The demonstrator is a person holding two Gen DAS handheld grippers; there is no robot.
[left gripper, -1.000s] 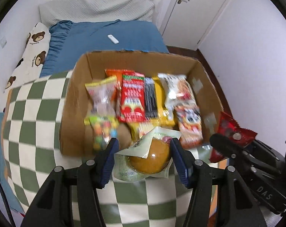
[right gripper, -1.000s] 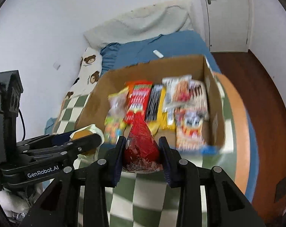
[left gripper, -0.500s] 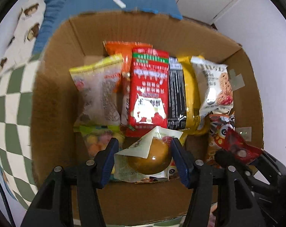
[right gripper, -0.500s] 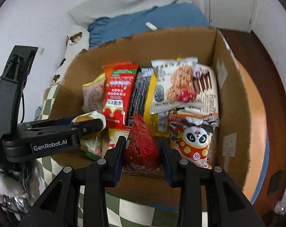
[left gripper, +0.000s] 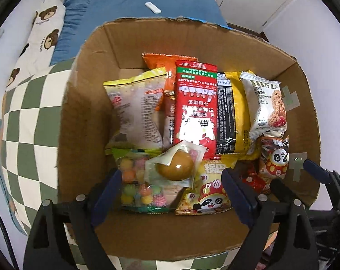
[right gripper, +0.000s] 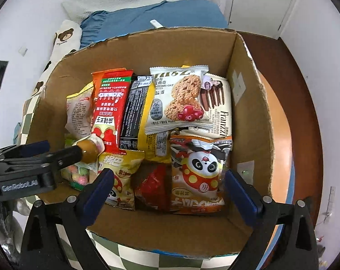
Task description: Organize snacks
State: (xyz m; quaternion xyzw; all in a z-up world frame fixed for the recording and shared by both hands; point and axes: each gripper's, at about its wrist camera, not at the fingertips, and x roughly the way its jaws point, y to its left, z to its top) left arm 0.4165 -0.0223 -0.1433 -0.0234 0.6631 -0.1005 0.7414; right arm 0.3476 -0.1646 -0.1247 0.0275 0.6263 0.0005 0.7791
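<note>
Left gripper (left gripper: 170, 193) has its jaws spread wide over the near left of the cardboard box (left gripper: 89, 103). The wrapped brown bun (left gripper: 174, 168) lies loose between them, on top of the candy-ball bag (left gripper: 138, 186), touching neither pad.

Middle row: red packet (left gripper: 196, 105), black-and-yellow pack (left gripper: 228, 114), oat cookie pack (right gripper: 176, 101), all flat.

Right gripper (right gripper: 167, 193) is also spread wide. The red foil snack (right gripper: 154, 186) sits on the box floor between the yellow panda bag (right gripper: 120, 175) and the orange panda bag (right gripper: 199, 173).

Both drops look done. My call: lift both grippers straight up with the jaws kept wide, so the pads don't snag wrapper edges or drag the bun off the candy bag. Clear the near box wall before swinging out.
</note>
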